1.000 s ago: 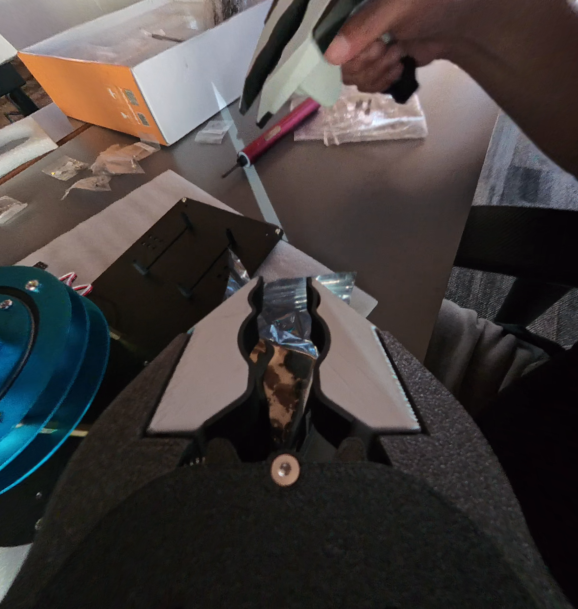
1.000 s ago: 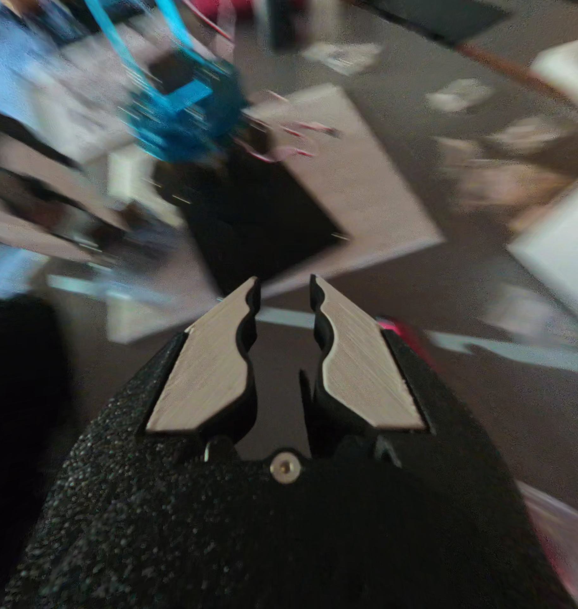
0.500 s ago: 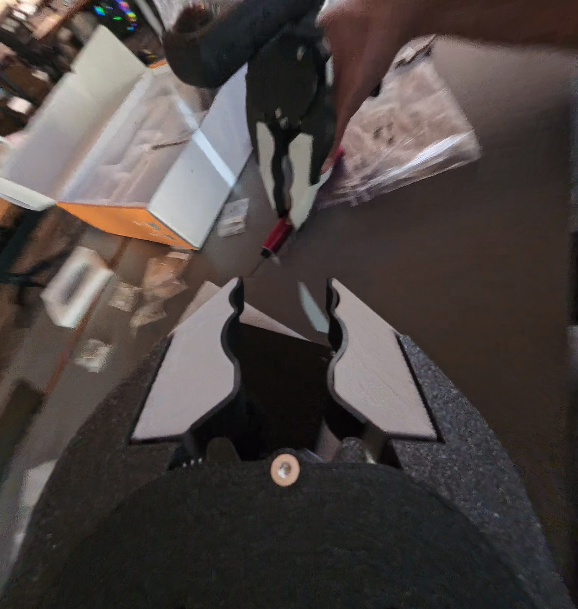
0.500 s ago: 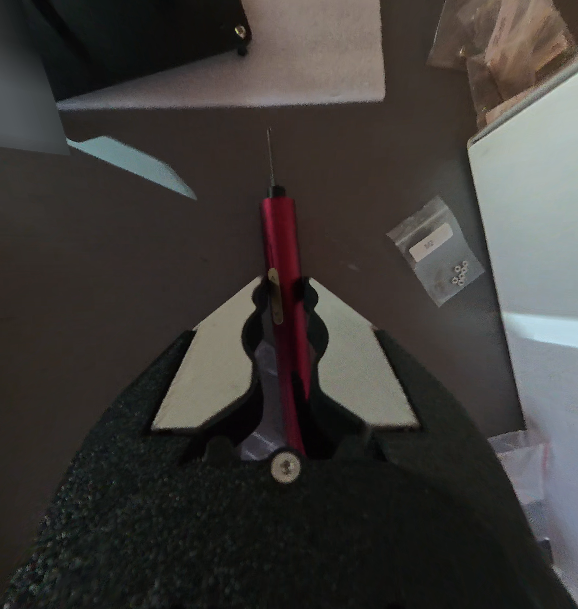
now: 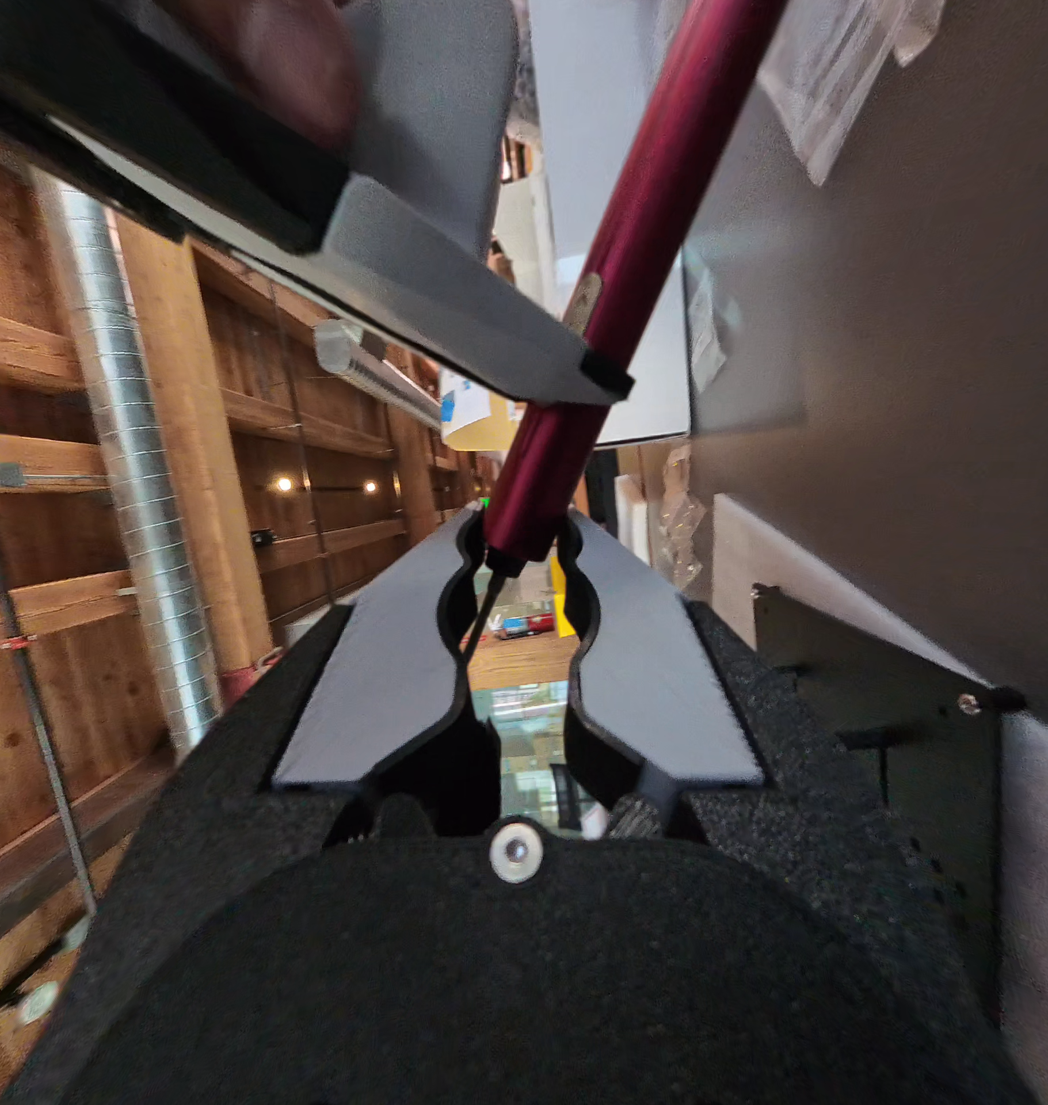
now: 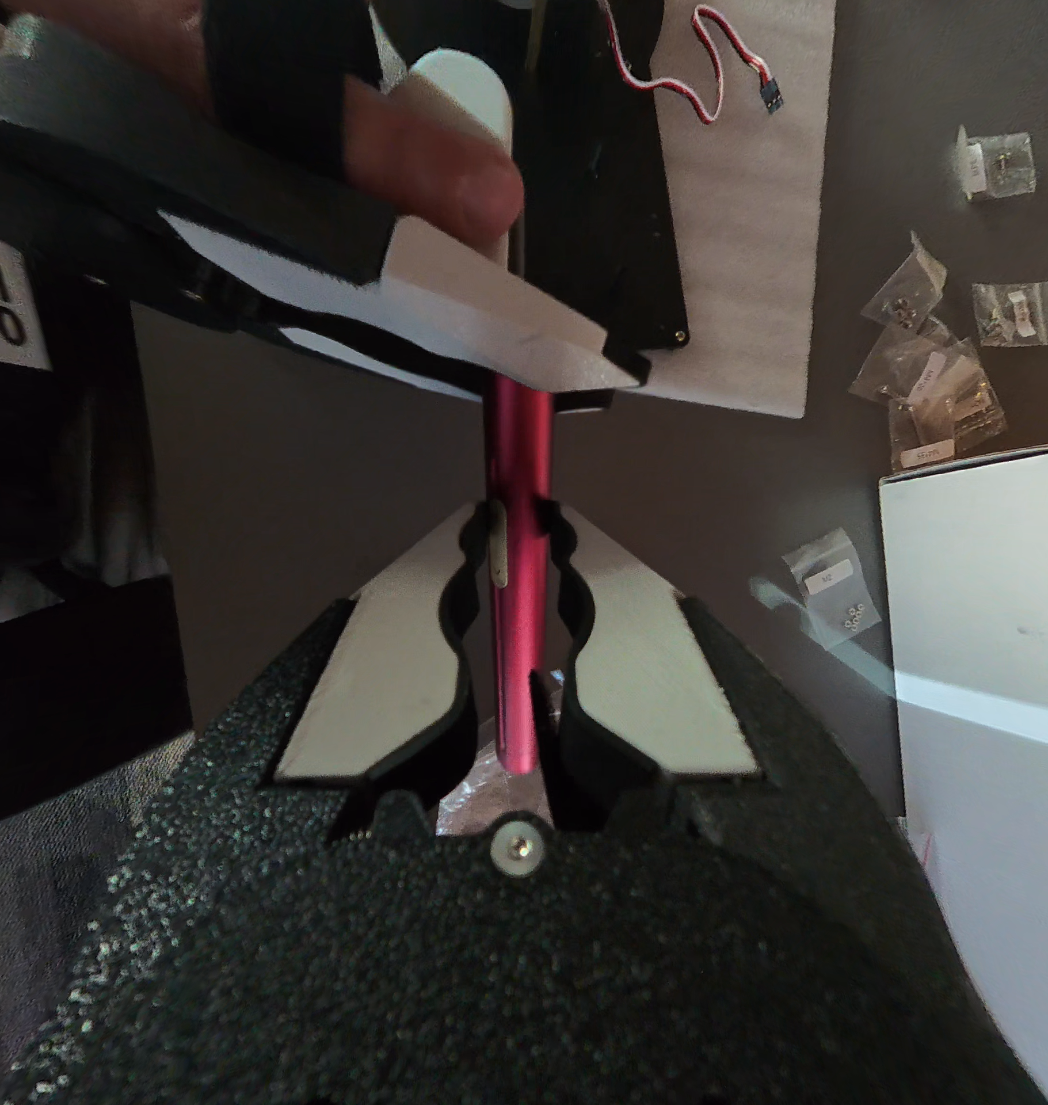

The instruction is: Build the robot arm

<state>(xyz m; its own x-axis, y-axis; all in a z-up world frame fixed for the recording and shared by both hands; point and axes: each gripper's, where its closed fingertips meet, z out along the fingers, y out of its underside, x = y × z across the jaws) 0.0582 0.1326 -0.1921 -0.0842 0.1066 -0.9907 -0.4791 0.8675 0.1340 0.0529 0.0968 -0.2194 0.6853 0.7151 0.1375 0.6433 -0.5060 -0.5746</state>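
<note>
Both grippers, right gripper [image 6: 514, 514] and left gripper [image 5: 521, 523], had jaws closed on the red screwdriver [image 6: 518, 598] above the table [image 6: 330, 478].

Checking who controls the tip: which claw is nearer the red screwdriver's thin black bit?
Left. The left claw flanks the front end of the red screwdriver, with the bit lying between its fingers. The right claw clamps the handle farther back.

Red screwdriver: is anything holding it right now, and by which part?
The red screwdriver is clamped mid-barrel in the right claw, lying lengthwise between its fingers. The left claw appears closed on its front end.
</note>
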